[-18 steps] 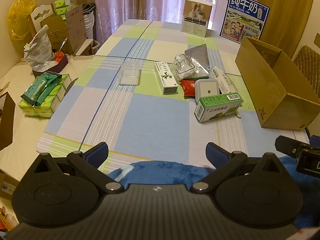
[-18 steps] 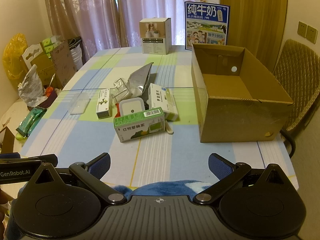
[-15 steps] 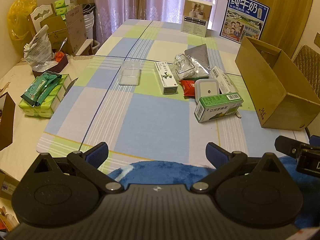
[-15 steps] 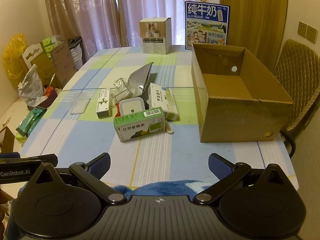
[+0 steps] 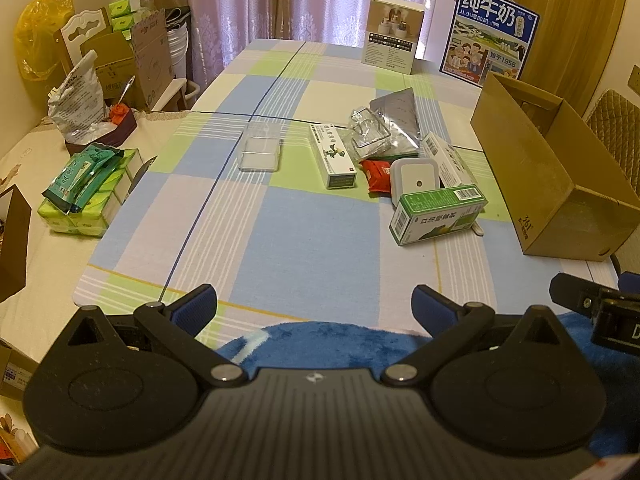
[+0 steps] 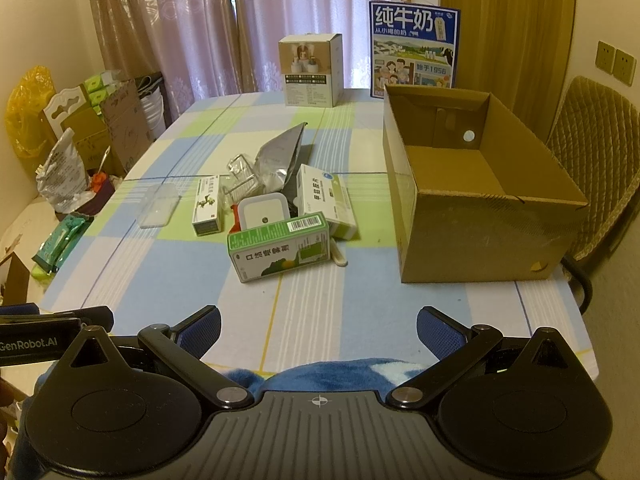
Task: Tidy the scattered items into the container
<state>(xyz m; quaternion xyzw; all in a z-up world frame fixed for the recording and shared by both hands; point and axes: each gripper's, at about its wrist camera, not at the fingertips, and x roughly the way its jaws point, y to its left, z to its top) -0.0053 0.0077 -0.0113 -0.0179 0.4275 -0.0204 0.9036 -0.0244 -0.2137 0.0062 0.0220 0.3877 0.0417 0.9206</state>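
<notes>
An open cardboard box [image 6: 480, 216] [image 5: 552, 176] stands on the right of the checked table. Left of it lie scattered items: a green box [image 6: 280, 250] [image 5: 438, 214], a white square case [image 6: 264, 212], a white-green box [image 6: 326, 198], a narrow white box [image 6: 207, 204] [image 5: 332, 156], a clear plastic case [image 6: 160, 210] [image 5: 260, 148], a silver pouch [image 6: 280, 156], a wire holder [image 6: 242, 178] and a red packet [image 5: 378, 174]. My left gripper [image 5: 314, 306] and right gripper [image 6: 318, 328] are open and empty, at the table's near edge.
A tall white box [image 6: 310, 70] and a blue milk carton [image 6: 414, 50] stand at the table's far end. A chair [image 6: 596, 168] is right of the cardboard box. Tissue packs [image 5: 86, 192] and bags lie on a side table at left. A blue cloth [image 5: 340, 344] is under both grippers.
</notes>
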